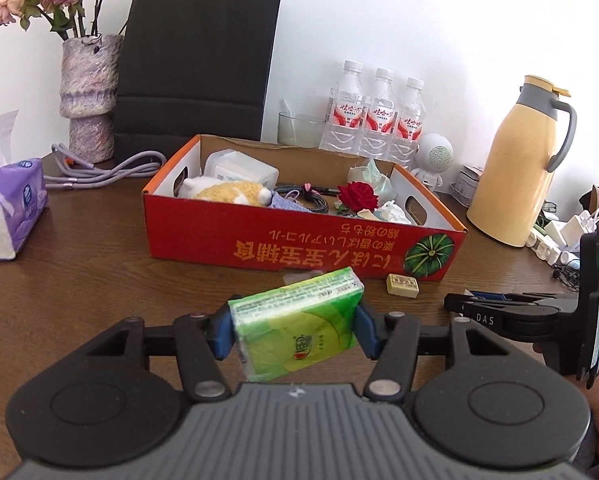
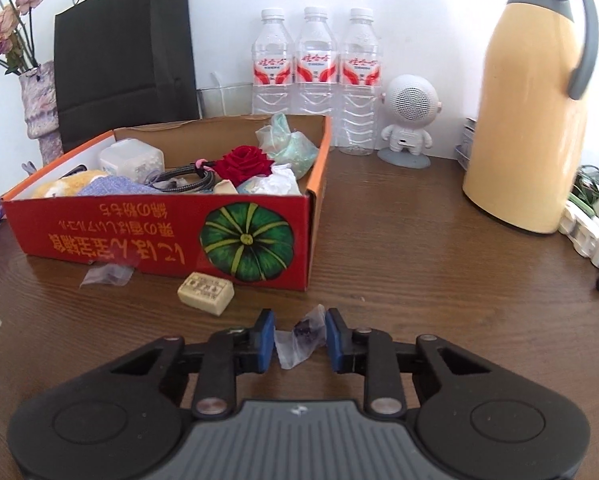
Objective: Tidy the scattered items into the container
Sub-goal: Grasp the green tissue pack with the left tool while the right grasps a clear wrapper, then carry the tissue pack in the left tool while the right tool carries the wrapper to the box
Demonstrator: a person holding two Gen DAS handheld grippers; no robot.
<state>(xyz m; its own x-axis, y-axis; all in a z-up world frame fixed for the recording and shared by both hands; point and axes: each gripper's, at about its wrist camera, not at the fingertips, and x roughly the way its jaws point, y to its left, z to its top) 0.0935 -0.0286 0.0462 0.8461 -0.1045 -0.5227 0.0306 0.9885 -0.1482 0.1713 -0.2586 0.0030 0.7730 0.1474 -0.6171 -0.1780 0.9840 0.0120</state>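
Dark wood-grain counter runs back to a white wall, glossy enough to mirror what sits on it. Against the wall stand a matte black paper bag, a smooth yellow thermos jug and three ribbed clear water bottles. Mid-counter sits the container, a shallow red cardboard box printed with a green pumpkin; it already holds a plush toy, cables, a red fabric rose and crumpled wrappers.

Left claw is clenched on a green tissue pack, soft and plastic-wrapped, tilted, just short of the box's near wall. Right claw has its blue pads either side of a small crinkled clear plastic bag with something dark inside; whether the pads actually pinch it I cannot tell. A cream rectangular block and another clear scrap lie on the counter beside the box.

To finish well, the pack probably needs lifting clear over the cardboard rim before release, aimed at the gap beside the plush, since squeezing harder would only deform it.
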